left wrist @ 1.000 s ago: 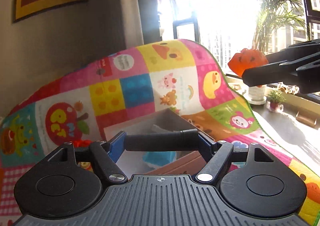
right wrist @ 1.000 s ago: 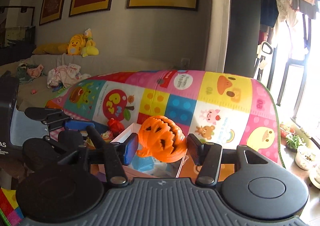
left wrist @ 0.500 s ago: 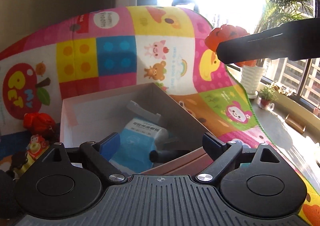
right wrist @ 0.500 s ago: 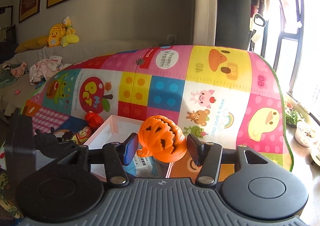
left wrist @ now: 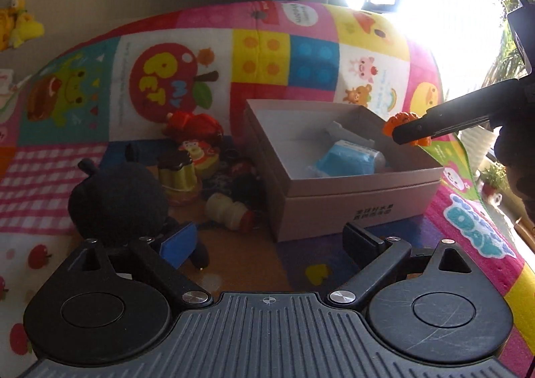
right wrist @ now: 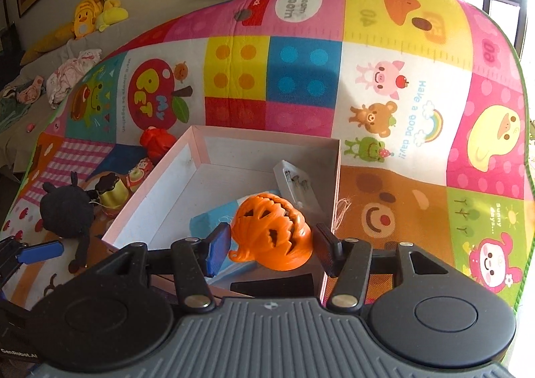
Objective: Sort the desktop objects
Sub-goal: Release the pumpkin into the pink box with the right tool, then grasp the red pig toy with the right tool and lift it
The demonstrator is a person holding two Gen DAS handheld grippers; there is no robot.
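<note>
While its jaws spread apart, the right gripper point(right wrist: 272, 249) has the orange pumpkin point(right wrist: 272, 234) between its pads, the right pad already clear of it, over the near end of the open box point(right wrist: 197, 157). Its carved face points up and away; no long axis. Inside lie a blue packet point(left wrist: 347, 162) and clear packet point(right wrist: 296, 184); the left gripper point(left wrist: 267, 241), opening, holds nothing.

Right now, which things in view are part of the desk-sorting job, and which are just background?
Part of the job:
- orange pumpkin, between the opening right gripper jaws
- white box
- blue packet inside it
- black plush toy
- red toy
- left gripper, opening, nothing between its jaws

Background:
- yellow plush toys
- potted plant
</note>
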